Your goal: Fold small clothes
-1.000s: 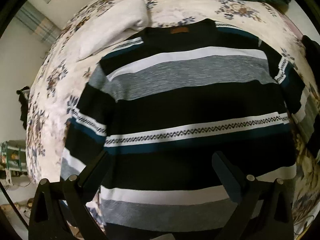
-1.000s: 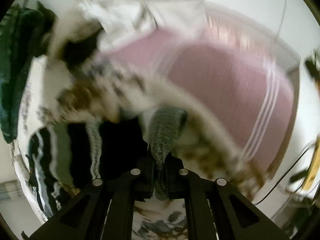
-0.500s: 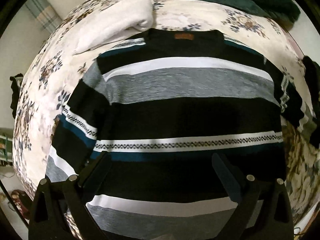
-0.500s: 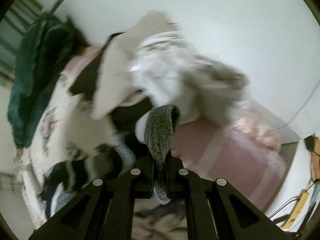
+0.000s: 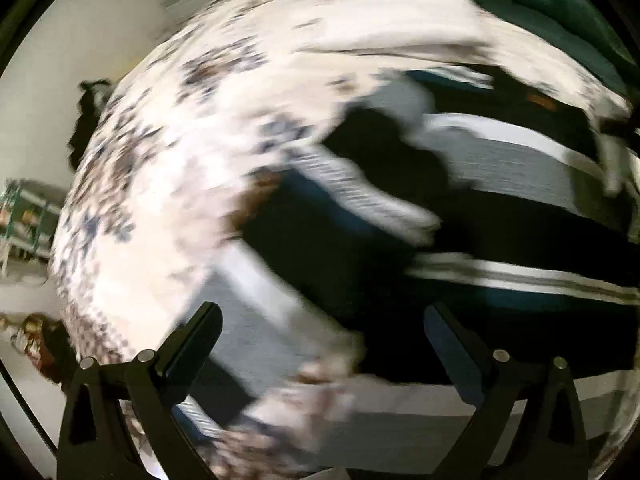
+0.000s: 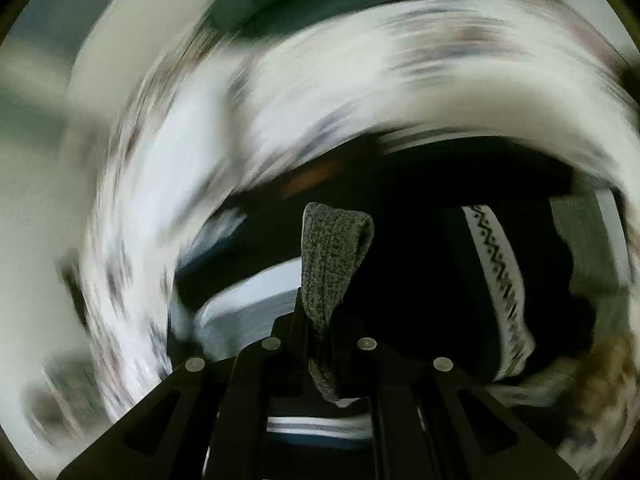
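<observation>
A black, grey, white and teal striped sweater (image 5: 500, 184) lies on a floral bedspread (image 5: 168, 152); the left wrist view is blurred. My left gripper (image 5: 320, 336) hangs open above the sweater's left sleeve (image 5: 256, 312), nothing between its fingers. In the right wrist view, also blurred, my right gripper (image 6: 320, 312) is shut on the grey ribbed cuff (image 6: 328, 260) of the other sleeve, whose zigzag band (image 6: 496, 272) hangs to the right over the sweater's black body.
A dark green garment (image 5: 540, 4) lies at the far end of the bed, with a white cloth (image 5: 380, 28) near it. The bed's left edge drops to a white floor with a green rack (image 5: 24, 216).
The left gripper has swept left, from over the sweater's middle to its left sleeve. The right gripper, still shut on the cuff, has swung from facing the wall to over the sweater.
</observation>
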Demonstrator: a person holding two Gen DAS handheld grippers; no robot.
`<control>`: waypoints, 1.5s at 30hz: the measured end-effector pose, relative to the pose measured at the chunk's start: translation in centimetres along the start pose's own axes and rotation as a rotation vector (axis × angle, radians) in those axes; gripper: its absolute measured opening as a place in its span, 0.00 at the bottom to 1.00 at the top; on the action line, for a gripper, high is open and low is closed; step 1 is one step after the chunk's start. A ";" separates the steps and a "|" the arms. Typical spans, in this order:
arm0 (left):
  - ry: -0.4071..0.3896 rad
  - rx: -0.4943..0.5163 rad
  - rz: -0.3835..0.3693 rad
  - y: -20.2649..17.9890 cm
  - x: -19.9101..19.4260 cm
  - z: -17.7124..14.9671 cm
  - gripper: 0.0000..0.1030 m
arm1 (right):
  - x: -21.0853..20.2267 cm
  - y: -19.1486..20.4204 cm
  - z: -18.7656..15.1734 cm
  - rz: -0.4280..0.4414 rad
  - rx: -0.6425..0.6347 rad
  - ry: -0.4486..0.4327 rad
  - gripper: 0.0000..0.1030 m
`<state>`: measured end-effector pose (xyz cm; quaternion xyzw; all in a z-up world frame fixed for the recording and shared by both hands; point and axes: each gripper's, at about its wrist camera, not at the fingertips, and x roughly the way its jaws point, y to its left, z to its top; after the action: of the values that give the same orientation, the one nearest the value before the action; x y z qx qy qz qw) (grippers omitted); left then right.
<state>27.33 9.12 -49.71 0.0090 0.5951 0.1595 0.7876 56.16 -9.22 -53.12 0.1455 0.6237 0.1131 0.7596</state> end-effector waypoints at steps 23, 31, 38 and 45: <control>0.279 -0.380 -0.319 22.5 10.6 -11.3 0.98 | 1.4 -1.0 -17.3 -0.066 0.217 0.233 0.65; 0.204 -0.309 -0.285 22.0 9.2 -10.0 0.00 | 2.7 -1.1 -21.3 -0.081 0.222 0.282 0.65; -0.032 -0.418 -0.235 31.7 4.3 -3.3 0.00 | 3.4 4.2 -19.5 -0.005 0.207 0.231 0.65; 0.105 -0.432 -0.501 30.1 7.4 -5.0 0.66 | 4.4 6.7 -18.4 0.007 0.177 0.238 0.65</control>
<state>17.19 38.76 -51.95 -0.3129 0.5710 0.0835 0.7543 39.06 0.05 -58.08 0.1995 0.7164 0.0768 0.6641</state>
